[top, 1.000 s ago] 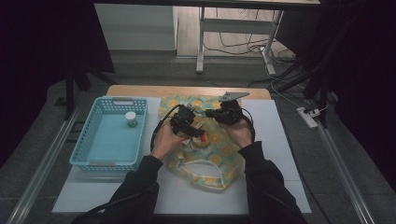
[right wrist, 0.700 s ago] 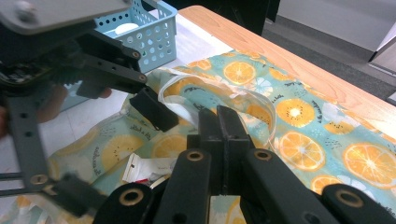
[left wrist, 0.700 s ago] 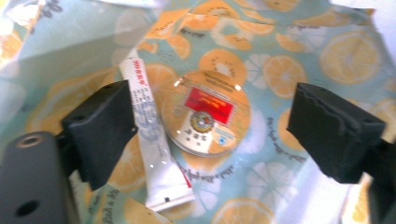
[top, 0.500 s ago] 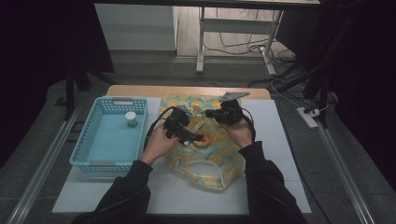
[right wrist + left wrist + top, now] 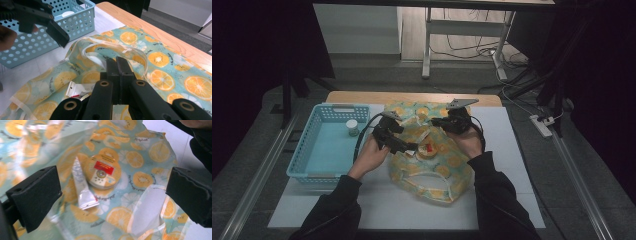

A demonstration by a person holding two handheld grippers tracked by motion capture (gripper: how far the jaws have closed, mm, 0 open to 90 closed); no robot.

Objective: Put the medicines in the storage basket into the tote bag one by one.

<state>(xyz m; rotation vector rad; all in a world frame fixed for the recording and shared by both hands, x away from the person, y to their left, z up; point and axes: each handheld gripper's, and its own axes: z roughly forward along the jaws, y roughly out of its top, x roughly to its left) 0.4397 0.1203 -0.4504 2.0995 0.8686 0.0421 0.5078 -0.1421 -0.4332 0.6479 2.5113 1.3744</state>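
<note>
The left gripper [image 5: 411, 147] has its jaws spread wide, having just been opening, with nothing pressed between them. Just ahead of it, between the lines of its two jaws and apart from both, lie a round tin [image 5: 102, 171] and a small tube [image 5: 81, 187], touching each other on the citrus-print bag [image 5: 140, 157]. The tin is flat and tan with a red label across its lid; the tube is silvery white, tapering from a crimped flat end to a narrow tip. The right gripper [image 5: 120, 65] has its jaws pressed together on a fold of the bag's edge; the tube sits below and left of its tips. The bag is pale teal with orange slices, spread over the white surface [image 5: 512, 150], with a blue basket [image 5: 317, 150] beyond the left gripper.
</note>
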